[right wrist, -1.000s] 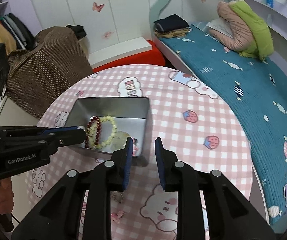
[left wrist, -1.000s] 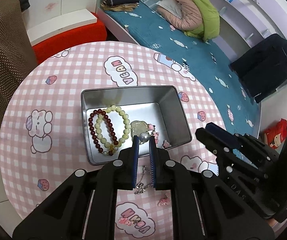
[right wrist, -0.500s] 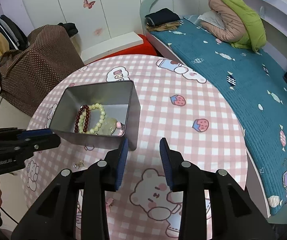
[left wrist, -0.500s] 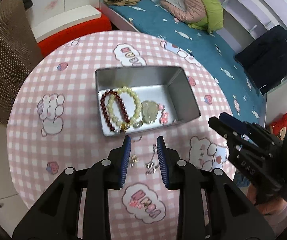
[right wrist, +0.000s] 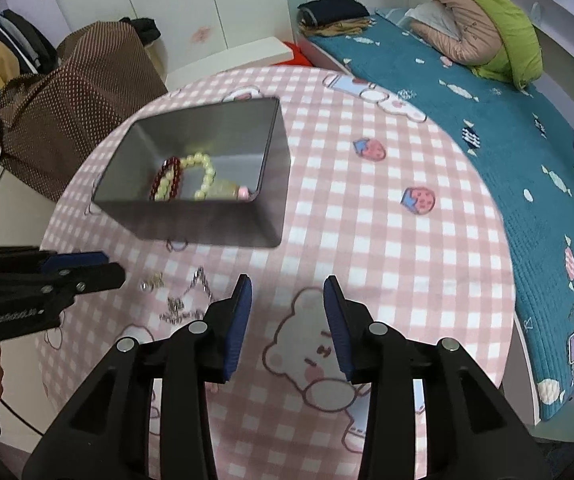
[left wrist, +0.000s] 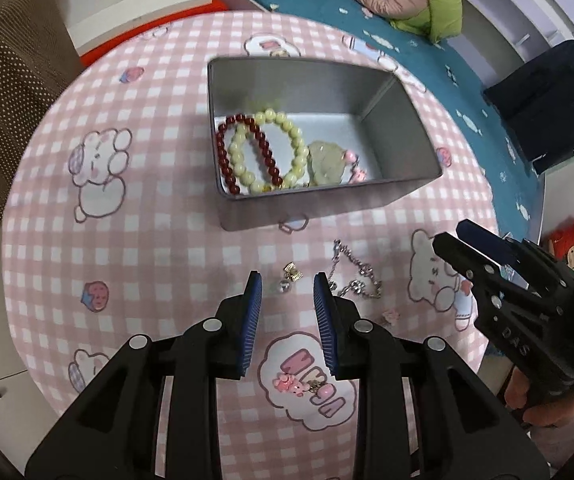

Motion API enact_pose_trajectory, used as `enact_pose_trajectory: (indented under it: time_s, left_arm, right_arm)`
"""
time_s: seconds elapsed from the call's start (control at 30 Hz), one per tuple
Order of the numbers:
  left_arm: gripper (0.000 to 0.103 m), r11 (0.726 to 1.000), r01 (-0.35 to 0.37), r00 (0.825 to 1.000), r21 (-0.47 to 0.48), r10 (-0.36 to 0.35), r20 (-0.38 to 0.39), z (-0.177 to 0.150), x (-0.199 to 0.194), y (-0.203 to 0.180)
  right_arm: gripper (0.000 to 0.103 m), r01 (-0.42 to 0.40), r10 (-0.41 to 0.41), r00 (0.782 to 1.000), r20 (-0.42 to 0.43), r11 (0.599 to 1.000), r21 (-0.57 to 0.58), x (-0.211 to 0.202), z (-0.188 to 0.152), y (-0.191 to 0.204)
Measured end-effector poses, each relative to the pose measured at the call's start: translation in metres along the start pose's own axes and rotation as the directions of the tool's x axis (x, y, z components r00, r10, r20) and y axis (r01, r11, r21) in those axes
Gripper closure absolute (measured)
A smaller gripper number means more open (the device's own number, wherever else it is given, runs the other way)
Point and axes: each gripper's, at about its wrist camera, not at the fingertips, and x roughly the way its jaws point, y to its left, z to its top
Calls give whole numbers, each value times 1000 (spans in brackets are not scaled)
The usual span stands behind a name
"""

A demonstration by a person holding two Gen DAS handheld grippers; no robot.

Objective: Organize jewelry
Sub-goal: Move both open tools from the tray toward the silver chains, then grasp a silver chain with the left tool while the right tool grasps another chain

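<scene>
A grey metal tin (left wrist: 403, 120) (right wrist: 275, 184) stands on the round pink checked table (left wrist: 159, 248). In it lie a dark red bead bracelet (left wrist: 265, 152), a pale yellow-green bead bracelet (left wrist: 243, 160), a pale green pendant (left wrist: 325, 162) and small pink charms. On the cloth in front of the tin lie a silver chain (left wrist: 353, 276) (right wrist: 191, 292), a small gold earring (left wrist: 293, 272) and a pink charm (left wrist: 291, 384). My left gripper (left wrist: 287, 284) is open and empty, just above the earring. My right gripper (right wrist: 287, 284) is open and empty, right of the chain.
A bed with a teal cover (right wrist: 487, 120) and folded clothes runs along the right. A brown dotted cloth (right wrist: 75, 92) covers something at the back left. A red and white bench (left wrist: 147, 4) stands behind the table.
My left gripper was shut on a piece over the tin, let it go, opened and drew back toward the table front. My right gripper opened wider and drew back too.
</scene>
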Motion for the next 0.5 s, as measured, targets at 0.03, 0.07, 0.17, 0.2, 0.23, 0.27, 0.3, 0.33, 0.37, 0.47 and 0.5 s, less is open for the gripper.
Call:
enact_pose_trajectory:
  time_s: [0.03, 0.07, 0.17, 0.2, 0.23, 0.27, 0.3, 0.33, 0.37, 0.47, 0.5]
  left_arm:
    - [75, 1000, -5, 1000, 3, 5, -8, -1, 5, 0]
    - [75, 1000, -9, 1000, 7, 9, -12, -1, 9, 0]
    - [75, 1000, -10, 1000, 14, 11, -20, 1, 19, -1]
    - [75, 1000, -12, 1000, 15, 12, -22, 2, 21, -2]
    - [75, 1000, -11, 1000, 19, 12, -26, 2, 24, -2]
    - [76, 1000, -11, 999, 22, 12, -32, 2, 26, -3]
    - [76, 1000, -13, 999, 25, 14, -37, 2, 28, -4]
    - [76, 999, -18, 999, 31, 19, -42, 1, 31, -4]
    - [77, 999, -19, 999, 32, 20, -45, 0, 33, -3]
    - [92, 999, -24, 998, 36, 26, -55, -1, 38, -5]
    - [92, 999, -24, 998, 38, 26, -55, -1, 39, -6]
  right_arm:
    - [67, 3, -3, 1000, -12, 1000, -6, 2, -4, 1]
    - [67, 3, -3, 1000, -19, 1000, -8, 4, -6, 2]
    - [67, -2, 2, 999, -43, 1000, -9, 8, -13, 4]
    - [67, -4, 4, 999, -47, 1000, -8, 9, -14, 4]
    - [67, -6, 5, 999, -49, 1000, -8, 9, -15, 5]
    - [67, -8, 7, 999, -51, 1000, -8, 9, -16, 6]
    - [67, -10, 10, 999, -54, 1000, -7, 10, -17, 6]
    - [67, -13, 13, 998, -56, 1000, -7, 11, -17, 7]
    - [67, -17, 16, 998, -57, 1000, -7, 11, -17, 8]
    - [67, -27, 26, 998, -59, 1000, -16, 12, -18, 13]
    - [67, -34, 33, 998, -62, 999, -18, 13, -19, 15]
